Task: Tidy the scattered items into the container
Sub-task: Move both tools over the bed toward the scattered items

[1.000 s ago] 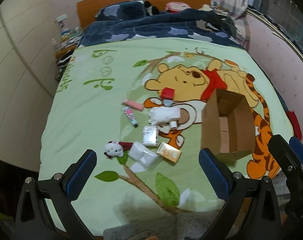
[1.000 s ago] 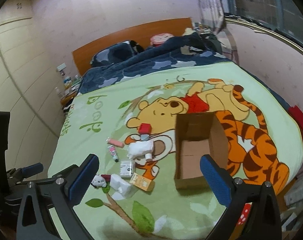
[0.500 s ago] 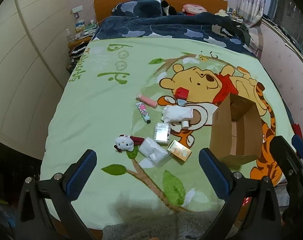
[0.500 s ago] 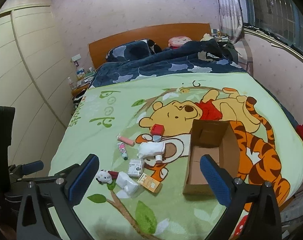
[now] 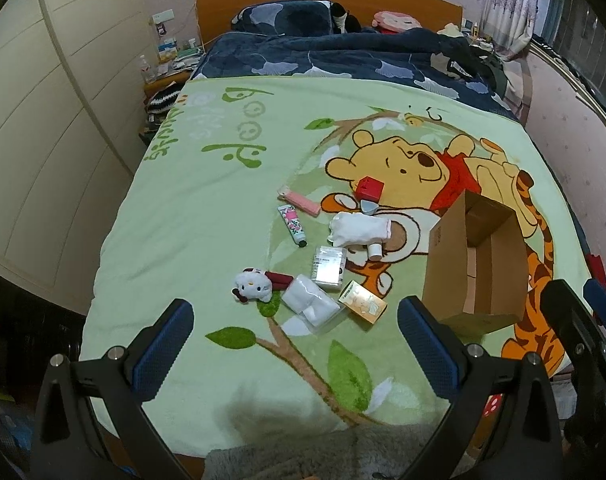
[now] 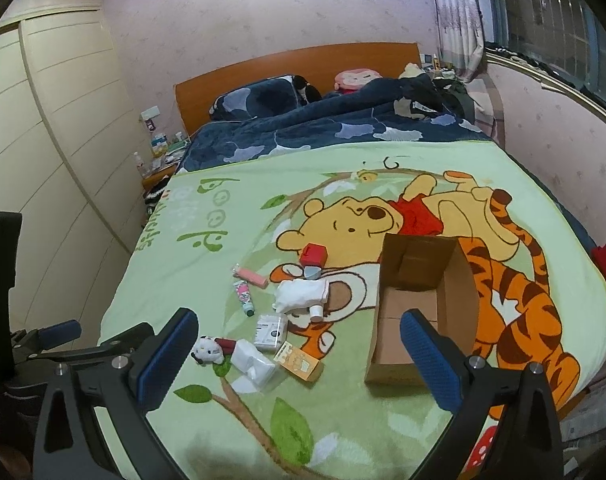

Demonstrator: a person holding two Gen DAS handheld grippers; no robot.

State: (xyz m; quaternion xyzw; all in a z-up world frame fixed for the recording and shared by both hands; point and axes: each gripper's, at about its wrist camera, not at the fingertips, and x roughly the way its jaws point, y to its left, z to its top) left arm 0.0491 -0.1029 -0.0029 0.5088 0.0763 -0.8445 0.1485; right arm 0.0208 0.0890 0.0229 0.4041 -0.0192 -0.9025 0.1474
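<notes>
**Both my grippers open above the bed, the items lie beside the box**

My left gripper (image 5: pixel 293 344) hangs over the foot of the bed (image 5: pixel 191 216), its two blue ribbed pads wide apart and holding nothing. My right gripper (image 6: pixel 299 356) is the same: wide open, with nothing between the pads. Neither one touches any item.

The bed carries a soft, fleecy green blanket (image 6: pixel 207 264) with a printed cartoon bear and tiger. On it stands one cardboard box (image 5: pixel 477 264), brown, rectangular, open at the top; I see nothing loose inside it.

Left of the box lie the scattered items, close together, and I count nine of them:
- one red cube-shaped piece (image 5: pixel 369 189), with one small grey-blue piece (image 5: pixel 367 207) touching it;
- one flat pink bar (image 5: pixel 301 201);
- one tube with a flower print and a dark cap (image 5: pixel 293 225);
- one white folded cloth (image 5: pixel 359 230), with one small white bottle (image 5: pixel 375 250) at its edge;
- one clear plastic box with white content (image 5: pixel 329 268);
- one small white plush toy (image 5: pixel 253 290) with a dark red part;
- one soft white packet in clear wrap (image 5: pixel 311 308);
- one yellow-orange carton (image 5: pixel 363 303), which lies nearest to the cardboard box but apart from it.

Behind the blanket lies a dark blue quilt (image 6: pixel 323 132) with pale leaf shapes, and behind it a smooth wooden headboard (image 6: pixel 295 64).
</notes>
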